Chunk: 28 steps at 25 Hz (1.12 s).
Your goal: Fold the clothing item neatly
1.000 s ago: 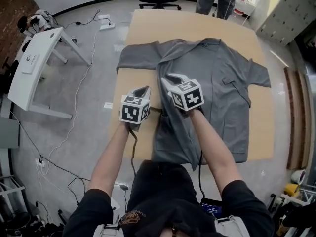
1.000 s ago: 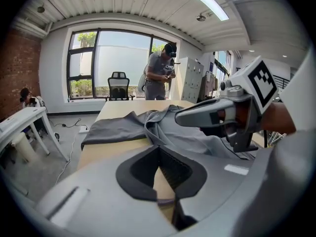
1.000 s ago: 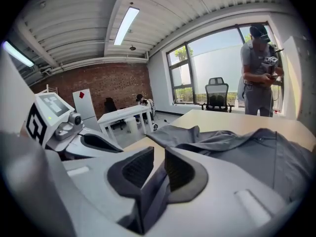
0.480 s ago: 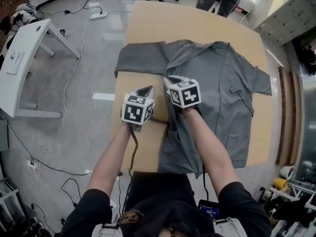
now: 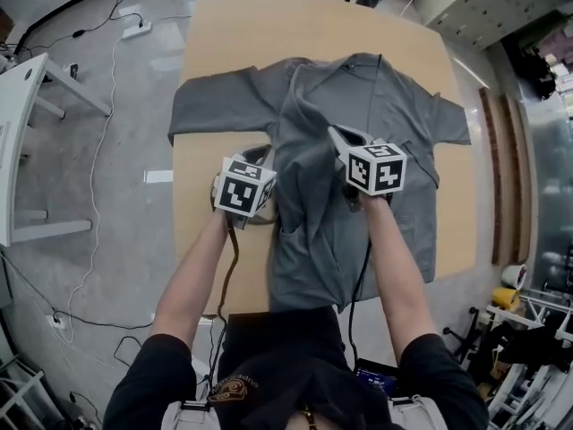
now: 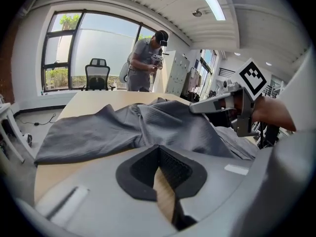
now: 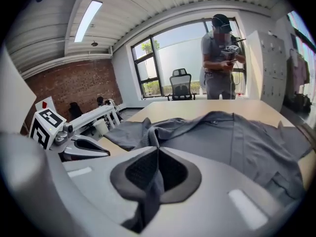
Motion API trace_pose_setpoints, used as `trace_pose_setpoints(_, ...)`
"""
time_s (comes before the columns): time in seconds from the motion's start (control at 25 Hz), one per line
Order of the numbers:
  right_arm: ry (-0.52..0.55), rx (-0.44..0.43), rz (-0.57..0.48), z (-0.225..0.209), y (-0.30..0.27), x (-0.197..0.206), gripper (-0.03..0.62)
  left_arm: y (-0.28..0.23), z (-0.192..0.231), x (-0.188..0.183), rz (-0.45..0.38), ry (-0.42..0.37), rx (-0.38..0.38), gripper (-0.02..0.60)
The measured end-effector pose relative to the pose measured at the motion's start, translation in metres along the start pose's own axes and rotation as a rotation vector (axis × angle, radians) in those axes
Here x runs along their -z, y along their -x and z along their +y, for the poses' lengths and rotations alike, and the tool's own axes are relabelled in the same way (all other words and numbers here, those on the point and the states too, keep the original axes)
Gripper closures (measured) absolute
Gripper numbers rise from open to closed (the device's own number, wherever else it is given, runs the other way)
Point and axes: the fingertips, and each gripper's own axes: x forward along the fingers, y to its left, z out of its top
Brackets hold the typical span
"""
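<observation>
A grey short-sleeved shirt [image 5: 398, 115] lies spread on the wooden table [image 5: 224, 34], collar at the far end. My right gripper [image 5: 339, 136] is over the shirt's middle. Its jaws are closing, and a fold of the shirt's left side [image 7: 149, 194] is pinched between the pads and lifted into a ridge. My left gripper [image 5: 260, 154] is shut and empty, low over bare table just left of the shirt's raised edge. The left gripper view shows wood behind its closed pads [image 6: 159, 150] and the right gripper [image 6: 213, 103] above the shirt [image 6: 163, 127].
A person [image 6: 145, 58] stands at the table's far end beside a black office chair [image 6: 97, 75]. A white desk [image 5: 18, 133] and floor cables [image 5: 107, 150] are to the left. Grey cabinets [image 5: 483, 7] stand at the right.
The right gripper has closed on the shirt's left side and carried it up and rightward, raising a fold. The left gripper has stayed shut beside the shirt.
</observation>
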Motion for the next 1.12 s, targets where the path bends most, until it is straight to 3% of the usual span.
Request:
trace_pose_setpoints(0.2, -0.054, 0.047, -0.011, -0.064, 0.027, 0.012, 0.586, -0.016, -0.018, -0.009, 0.035, -0.045, -0.030, 0.574)
trace_pose_setpoints(0.52, -0.097, 0.039, 0.058, -0.130, 0.022, 0.050, 0.586, -0.036, -0.033, -0.004, 0.118, -0.086, -0.103, 0.574)
trace_pose_setpoints(0.96, -0.017, -0.010, 0.173, -0.156, -0.011, 0.065, 0.586, -0.055, -0.038, 0.029, 0.251, -0.122, -0.173, 0.574)
trace_pose_setpoints(1.12, -0.010, -0.050, 0.139, -0.152, -0.002, 0.056, 0.569, -0.054, -0.034, 0.030, 0.253, -0.123, -0.193, 0.574)
